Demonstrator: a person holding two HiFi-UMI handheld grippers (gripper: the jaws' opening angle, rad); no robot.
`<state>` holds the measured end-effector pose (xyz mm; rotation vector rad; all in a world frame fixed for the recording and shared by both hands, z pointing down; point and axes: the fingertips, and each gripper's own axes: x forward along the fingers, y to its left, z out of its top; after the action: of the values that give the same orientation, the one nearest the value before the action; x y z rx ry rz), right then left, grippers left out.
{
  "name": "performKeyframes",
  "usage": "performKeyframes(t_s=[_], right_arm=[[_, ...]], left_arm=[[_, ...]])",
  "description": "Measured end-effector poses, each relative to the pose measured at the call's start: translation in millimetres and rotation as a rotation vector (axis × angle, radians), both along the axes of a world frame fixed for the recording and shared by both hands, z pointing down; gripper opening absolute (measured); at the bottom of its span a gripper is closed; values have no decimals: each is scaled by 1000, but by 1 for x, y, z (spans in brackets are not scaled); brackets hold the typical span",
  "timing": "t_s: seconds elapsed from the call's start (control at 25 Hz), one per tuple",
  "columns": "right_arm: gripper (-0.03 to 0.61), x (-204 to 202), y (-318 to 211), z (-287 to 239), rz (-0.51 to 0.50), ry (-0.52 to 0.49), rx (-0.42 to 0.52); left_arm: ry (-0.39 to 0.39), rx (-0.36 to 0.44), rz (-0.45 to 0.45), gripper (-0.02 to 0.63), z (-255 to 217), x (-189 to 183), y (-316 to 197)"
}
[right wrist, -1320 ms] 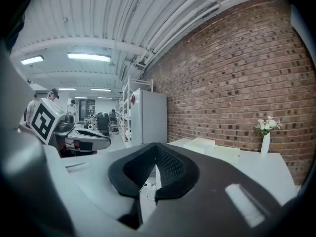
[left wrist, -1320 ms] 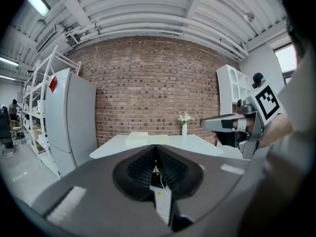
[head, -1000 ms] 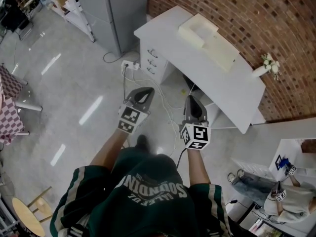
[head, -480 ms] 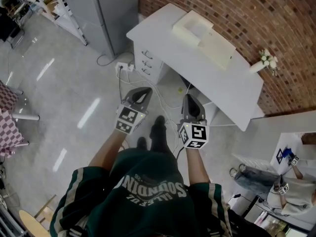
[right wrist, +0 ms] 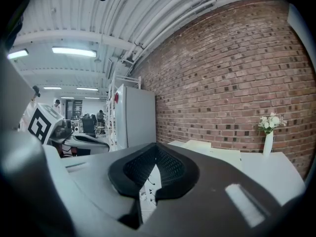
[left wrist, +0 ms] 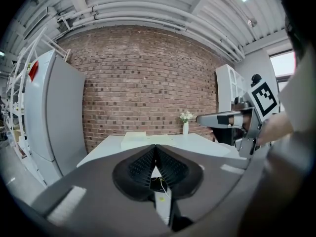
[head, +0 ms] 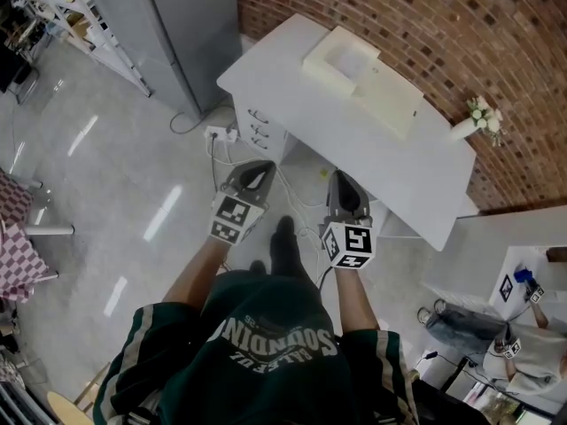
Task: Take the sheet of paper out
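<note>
The left gripper is seen with its ribbed pads pressed together on nothing, and the right gripper is likewise clenched and empty. Both are held out level in front of the body, side by side and well apart from anything. Since a second ago the white desk and the cream printer on it have been brought nearer in the head view, and a dark shoe has been put forward between the grippers. This is judged to be a walking approach: the task has not been started, and the jaws will have to be opened before anything can be taken. The sheet of paper itself cannot be told apart. A paler rectangle is shown in the printer's recessed top, but whether it is paper or bare tray cannot be settled; the sheet is judged to lie in or on the printer. The printer's front is turned away from the head camera, and in both gripper views the desk is partly covered by the jaws. The cables by the drawers are too thin to follow.
</note>
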<state>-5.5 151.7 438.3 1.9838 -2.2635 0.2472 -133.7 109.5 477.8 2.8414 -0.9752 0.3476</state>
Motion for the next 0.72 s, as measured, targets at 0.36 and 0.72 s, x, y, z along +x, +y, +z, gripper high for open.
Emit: performKeyframes(t_s=[0.36,0.72], right_arm=[[0,35,-61,5,0,-9,-22],[2,72,-118,-3,-4,-12,-9]], left_arm=[[-7,-33,3,11,8,34,-61],[-9,-22,-10,11,-2,72,-115]])
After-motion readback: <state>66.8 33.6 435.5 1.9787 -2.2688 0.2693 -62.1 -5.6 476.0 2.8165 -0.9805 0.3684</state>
